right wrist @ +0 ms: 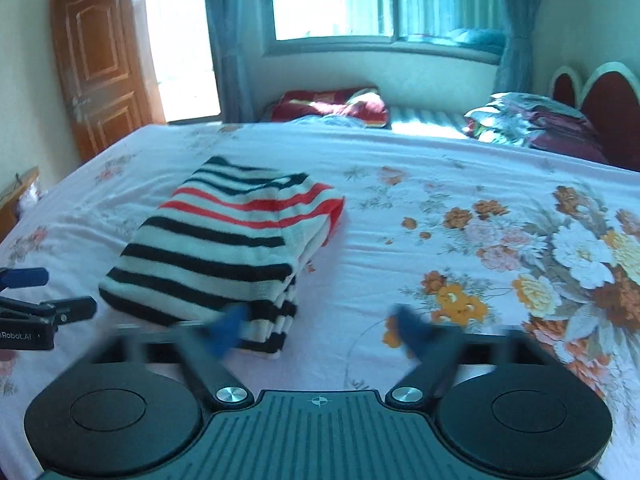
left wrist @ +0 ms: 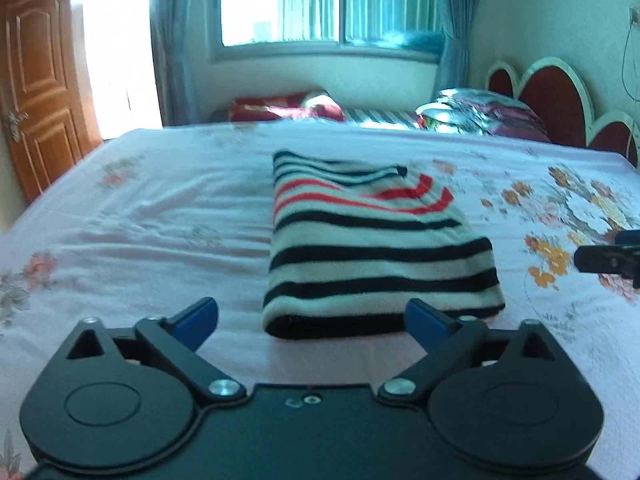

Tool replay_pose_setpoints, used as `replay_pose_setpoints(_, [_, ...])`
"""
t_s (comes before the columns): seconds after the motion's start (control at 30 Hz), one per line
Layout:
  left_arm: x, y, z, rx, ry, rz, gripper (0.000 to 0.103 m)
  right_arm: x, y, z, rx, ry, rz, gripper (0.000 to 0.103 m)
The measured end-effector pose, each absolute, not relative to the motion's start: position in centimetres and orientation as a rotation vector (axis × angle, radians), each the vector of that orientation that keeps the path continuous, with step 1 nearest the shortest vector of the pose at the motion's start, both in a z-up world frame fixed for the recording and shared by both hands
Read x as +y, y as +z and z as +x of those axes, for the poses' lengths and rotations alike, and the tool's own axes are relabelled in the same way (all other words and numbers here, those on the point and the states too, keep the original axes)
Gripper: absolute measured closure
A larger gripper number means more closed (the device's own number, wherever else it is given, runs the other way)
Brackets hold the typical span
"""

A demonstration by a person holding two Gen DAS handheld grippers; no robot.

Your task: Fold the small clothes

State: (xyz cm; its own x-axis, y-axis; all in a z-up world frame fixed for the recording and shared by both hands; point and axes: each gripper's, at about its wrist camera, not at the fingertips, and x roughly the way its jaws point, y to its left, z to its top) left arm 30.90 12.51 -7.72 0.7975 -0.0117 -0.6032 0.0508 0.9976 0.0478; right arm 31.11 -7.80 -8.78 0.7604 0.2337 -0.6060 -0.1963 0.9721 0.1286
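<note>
Both grippers, left (left wrist: 312,320) and right (right wrist: 320,330), gape empty; folded striped sweater (left wrist: 372,248) at twelve o'clock on the bedsheet (left wrist: 160,216).

Fuzzy knit striped sweater (left wrist: 372,248) on smooth floral cotton bedsheet (left wrist: 152,216)

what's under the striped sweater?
The folded striped sweater lies flat on the pink floral bedsheet, with its own layers stacked at the near edge. Anything trapped beneath is covered.
</note>
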Motion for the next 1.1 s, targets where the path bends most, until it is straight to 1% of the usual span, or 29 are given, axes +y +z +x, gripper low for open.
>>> replay_pose_setpoints(0.03, [12.0,-7.2,30.4,0.632,-0.043,0.07,0.0,-8.1,-8.5,30.2,0.637,0.217,0.053,0.0])
replay_pose_setpoints(0.2, [10.1,-4.7,26.6,0.584,-0.05,0.054,0.0,-9.2,-7.4,25.7,0.614,0.21,0.057,0.0])
replay_pose_setpoints(0.47, [8.0,-1.3,18.9,0.57,-0.063,0.069,0.0,-9.8,-4.4,17.4,0.604,0.196,0.093,0.0])
replay_pose_setpoints(0.73, [7.2,1.9,12.6,0.531,-0.087,0.042,0.0,-9.8,-0.9,11.0,0.572,0.181,0.119,0.0])
replay_pose_setpoints(0.9, [7.4,2.8,9.7,0.518,-0.085,0.007,0.0,-9.5,0.6,7.2,0.546,0.19,0.114,0.0])
replay_pose_setpoints(1.1, [7.0,3.1,8.2,0.511,-0.09,0.046,0.0,-9.5,0.8,5.0,0.543,0.178,0.113,0.0])
